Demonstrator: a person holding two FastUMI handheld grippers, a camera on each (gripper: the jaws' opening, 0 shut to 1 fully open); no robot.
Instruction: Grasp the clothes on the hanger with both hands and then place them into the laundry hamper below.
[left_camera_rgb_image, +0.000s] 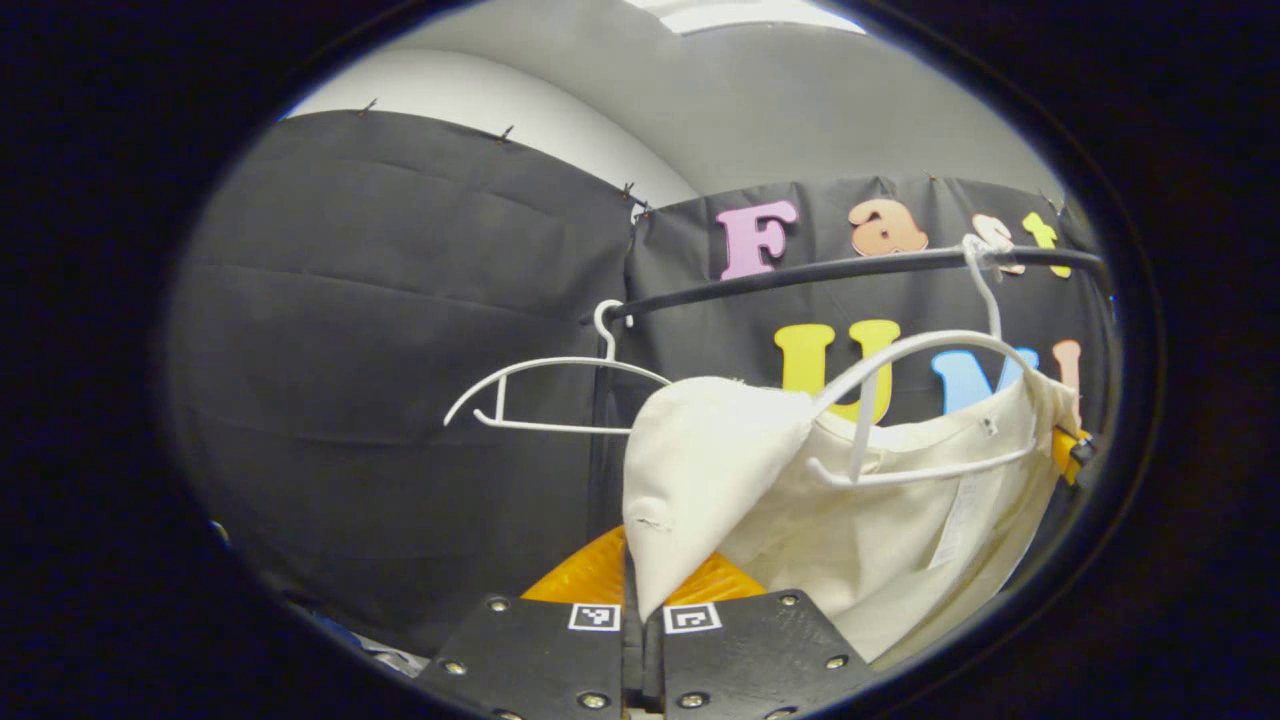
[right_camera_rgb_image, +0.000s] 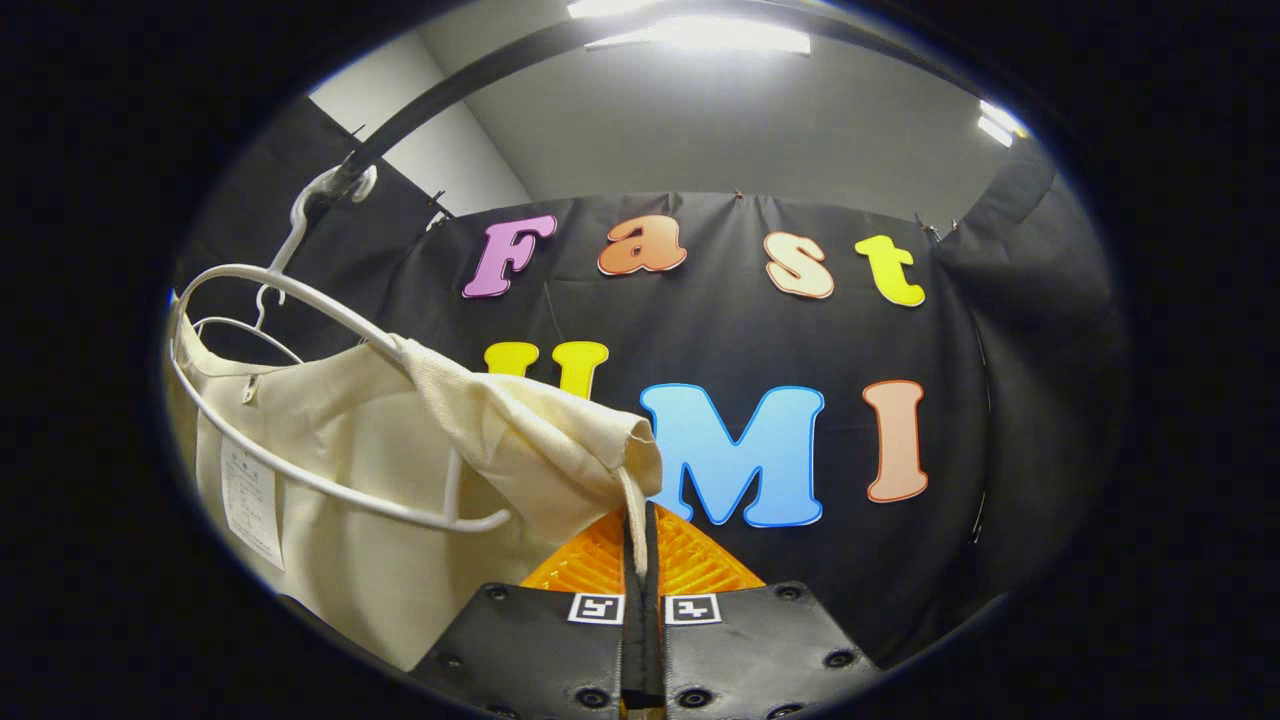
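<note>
Now I have both grippers on the cream cotton garment (left_camera_rgb_image: 900, 500), which hangs on a white plastic hanger (left_camera_rgb_image: 905, 350) from the black horizontal rail (left_camera_rgb_image: 800, 270). In the left gripper view, my left gripper (left_camera_rgb_image: 640, 590) has its orange ribbed fingers (left_camera_rgb_image: 580, 575) drawn together on one shoulder corner of the cloth, which rises from between them toward one o'clock. In the right gripper view, my right gripper (right_camera_rgb_image: 643, 545) is pinched the same way on the other shoulder's hem edge; that fabric (right_camera_rgb_image: 520, 430) stretches off toward ten o'clock to the hanger arm (right_camera_rgb_image: 300, 290).

So I judge the grasping step done and the lifting-off step in hand: both shoulders are pulled outward, yet the garment is not yet free of the hanger. Next I need to draw each shoulder off past the hanger's ends, keep both grips firm, then lower the cloth together.

A second, bare white hanger (left_camera_rgb_image: 555, 385) hangs on the rail at about ten o'clock in the left gripper view; I should keep the cloth from snagging it.

How much fabric sits between each pair of fingers I cannot make out, since the black finger mounts cover the pinch. The garment's lower hem is cut off at the edge of both views. A small orange part (left_camera_rgb_image: 1070, 450) at three o'clock beyond the far shoulder is probably my other gripper, though too little shows to be sure.
</note>
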